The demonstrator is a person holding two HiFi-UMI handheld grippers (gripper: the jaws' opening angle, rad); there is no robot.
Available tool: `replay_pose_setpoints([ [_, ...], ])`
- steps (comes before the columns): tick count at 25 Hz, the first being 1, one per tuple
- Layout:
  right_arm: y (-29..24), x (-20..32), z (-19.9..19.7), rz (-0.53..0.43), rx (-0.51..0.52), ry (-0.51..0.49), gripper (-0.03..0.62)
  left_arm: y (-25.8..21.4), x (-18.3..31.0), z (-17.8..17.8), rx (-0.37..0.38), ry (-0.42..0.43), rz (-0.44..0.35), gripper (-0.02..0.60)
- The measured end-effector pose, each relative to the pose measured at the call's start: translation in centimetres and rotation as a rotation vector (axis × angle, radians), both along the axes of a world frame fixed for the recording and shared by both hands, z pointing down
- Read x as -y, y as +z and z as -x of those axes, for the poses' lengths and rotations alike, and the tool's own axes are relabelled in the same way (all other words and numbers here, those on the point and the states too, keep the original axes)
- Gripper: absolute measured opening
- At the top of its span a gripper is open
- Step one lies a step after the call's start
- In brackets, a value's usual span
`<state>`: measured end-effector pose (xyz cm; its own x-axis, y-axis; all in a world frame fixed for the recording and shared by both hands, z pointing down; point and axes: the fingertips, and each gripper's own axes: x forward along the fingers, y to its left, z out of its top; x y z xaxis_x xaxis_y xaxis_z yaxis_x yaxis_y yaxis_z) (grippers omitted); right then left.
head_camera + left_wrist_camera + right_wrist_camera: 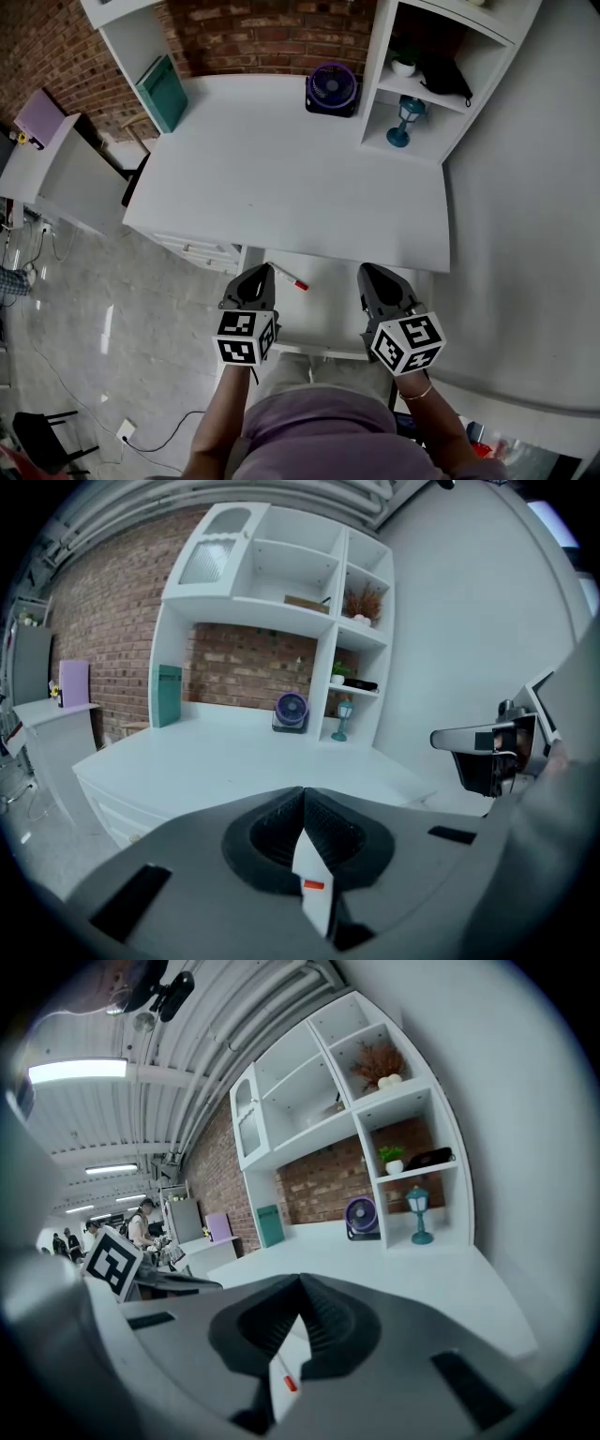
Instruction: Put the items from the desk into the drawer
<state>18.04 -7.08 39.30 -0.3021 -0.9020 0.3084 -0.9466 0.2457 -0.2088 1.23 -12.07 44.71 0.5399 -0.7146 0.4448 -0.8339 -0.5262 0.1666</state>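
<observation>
Since the marker (287,277) is already lying in the open drawer (323,314), just off the tip of my left hand-held gripper (262,272), both that one and my right hand-held gripper (368,272) hang over the drawer pinched fully shut, holding nothing. Farther out the surface (281,178) looks pretty much cleared; only a teal book (164,92) leaning at the back left and a purple fan (331,89) by the wall, probably next.
</observation>
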Motion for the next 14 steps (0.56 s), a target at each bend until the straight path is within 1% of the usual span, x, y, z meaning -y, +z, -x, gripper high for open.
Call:
replay_pose_setpoints([
  [8, 0.52, 0.3, -0.47, 0.006, 0.003, 0.011, 0.003, 0.1, 0.36, -0.24, -0.003, 0.0, -0.002, -0.001],
  [14, 0.54, 0.18, 0.14, 0.019, 0.007, 0.003, 0.003, 0.53, 0.08, 0.67, -0.004, -0.015, 0.02, -0.002],
])
